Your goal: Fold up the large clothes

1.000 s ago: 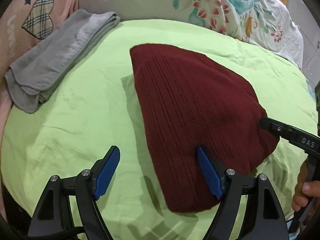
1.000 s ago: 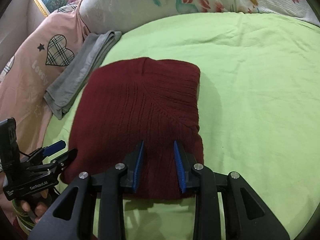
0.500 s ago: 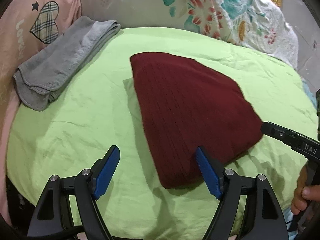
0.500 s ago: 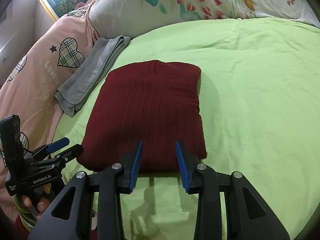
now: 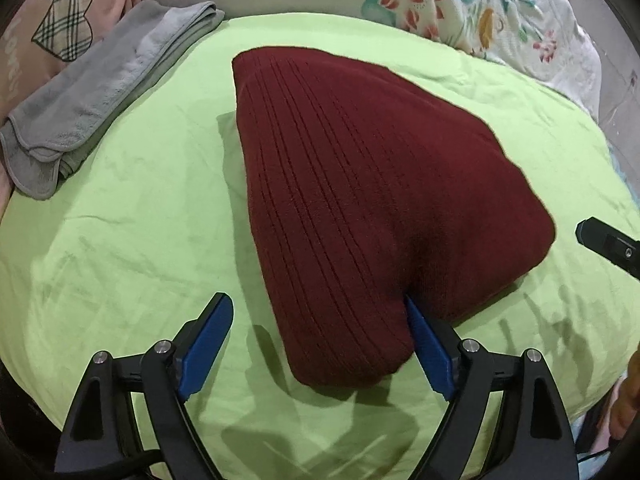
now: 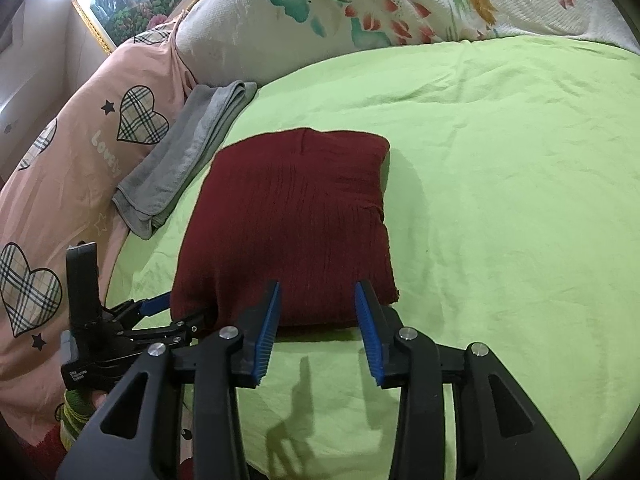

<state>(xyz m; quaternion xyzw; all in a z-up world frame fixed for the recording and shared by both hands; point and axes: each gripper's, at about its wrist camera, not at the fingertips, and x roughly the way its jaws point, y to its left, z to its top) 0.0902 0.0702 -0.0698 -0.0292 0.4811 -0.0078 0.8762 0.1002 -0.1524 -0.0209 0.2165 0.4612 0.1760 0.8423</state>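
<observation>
The dark red knitted garment [image 5: 360,200] lies folded into a thick, squarish bundle on the lime-green bed sheet [image 5: 120,220], with a folded grey towel [image 5: 100,92] well apart from it by the pink heart-print pillow [image 6: 80,168] and the floral pillow [image 6: 360,8] behind. The left tongs [image 5: 320,340] stand wide apart and have just been opening further; the bundle's near corner sits between the blue pads, the right-hand pad against its edge, but nothing is clamped. The right tongs [image 6: 318,328] are partly apart, have just been opening too, and hang just short of the bundle's near edge with only bare sheet between them. The folding looks all but done, so the step in hand seems to be releasing and tidying. To do it well, draw both tongs straight back and up so no pad drags the knit and reopens the fold; the left-hand pad against the corner is the one likely to snag. If the corner bulges, a light press from above should settle it better than another pinch. Thick ribbed knit springs back, so watch whether the top layer creeps.
</observation>
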